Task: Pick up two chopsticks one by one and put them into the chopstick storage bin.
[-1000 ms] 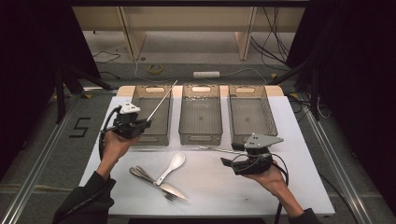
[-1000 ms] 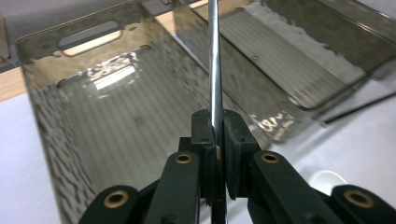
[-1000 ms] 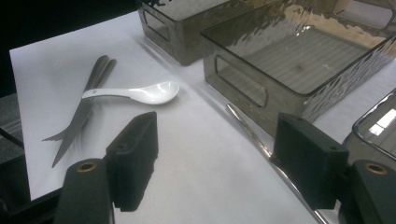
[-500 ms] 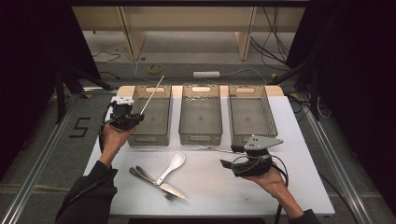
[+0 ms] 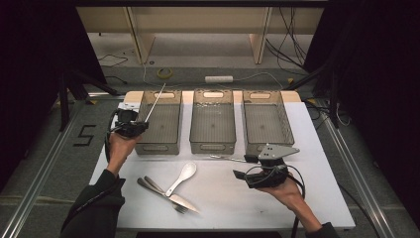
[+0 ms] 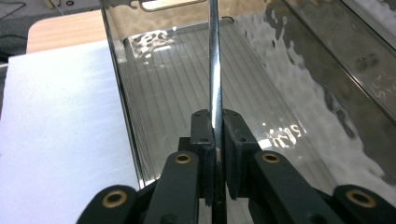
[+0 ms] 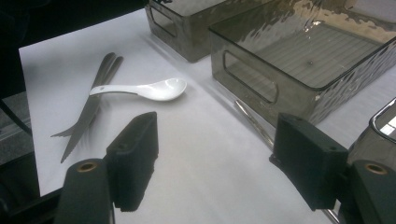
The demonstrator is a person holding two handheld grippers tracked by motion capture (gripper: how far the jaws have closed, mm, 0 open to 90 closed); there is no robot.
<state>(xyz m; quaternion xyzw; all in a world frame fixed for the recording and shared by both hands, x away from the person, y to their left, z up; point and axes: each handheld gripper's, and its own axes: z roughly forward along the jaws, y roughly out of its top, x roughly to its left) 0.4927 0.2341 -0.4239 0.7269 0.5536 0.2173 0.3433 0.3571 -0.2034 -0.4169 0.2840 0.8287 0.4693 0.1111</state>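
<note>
Metal rod (image 6: 215, 70) (chopstick, by the look of it) is clamped low between the left gripper (image 6: 215, 135) fingers, long end sticking up and away over the left bin (image 5: 159, 121). From the high view the rod (image 5: 154, 102) slants from your hand at the bin's near-left corner toward its far end.

To do the drop well:
- Bring the free end down so the rod lies roughly along the bin's length before you let go. Released at this tilt, it'll likely tip and hit the wall or hang on the rim.
- Keep it inside the left wall; the gripper sits right at that edge now.
- Open only when the tip is close to the ribbed floor. Thin and slick, it will bounce and roll.

Pose: your left hand (image 5: 120, 145) is beside the bin's near-left corner, forearm coming up from the lower left, gripper (image 5: 130, 127) pointing forward and up.

Right gripper (image 7: 215, 158) is held over the counter (image 5: 317, 148) in front of the right bin (image 5: 265, 119), fingers wide apart, nothing between them. A second metal stick (image 7: 254, 122) lies on the counter just ahead of it, along the front of the middle bin (image 7: 299, 60); it's a good next pick.

Spoon (image 5: 182, 177), knife (image 5: 171, 197) and fork (image 5: 159, 194) sit crossed on the counter between your hands.
</note>
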